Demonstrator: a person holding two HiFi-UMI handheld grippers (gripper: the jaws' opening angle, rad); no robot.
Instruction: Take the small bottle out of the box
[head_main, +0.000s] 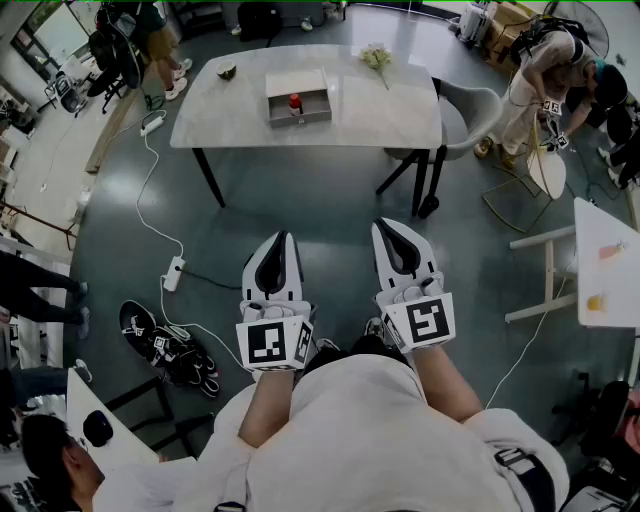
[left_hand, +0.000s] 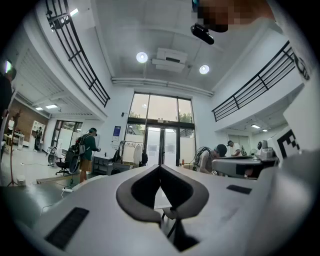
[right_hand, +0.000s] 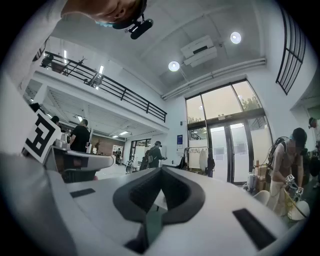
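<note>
A small bottle with a red cap (head_main: 295, 103) stands inside an open grey box (head_main: 299, 86) on the pale table (head_main: 400, 105), far ahead of me. Both grippers are held close to my body, well short of the table and above the floor. My left gripper (head_main: 283, 236) has its jaws together with nothing between them, and its tips (left_hand: 160, 166) meet in the left gripper view. My right gripper (head_main: 385, 225) is likewise shut and empty, jaws touching (right_hand: 161, 170) in the right gripper view. Neither gripper view shows the bottle.
A sprig of flowers (head_main: 377, 58) and a small dark object (head_main: 227, 71) lie on the table. A grey chair (head_main: 465, 110) stands at its right end. A power strip with white cable (head_main: 172, 273) and black shoes (head_main: 165, 345) lie on the floor to the left. A person (head_main: 555, 60) bends over at the far right.
</note>
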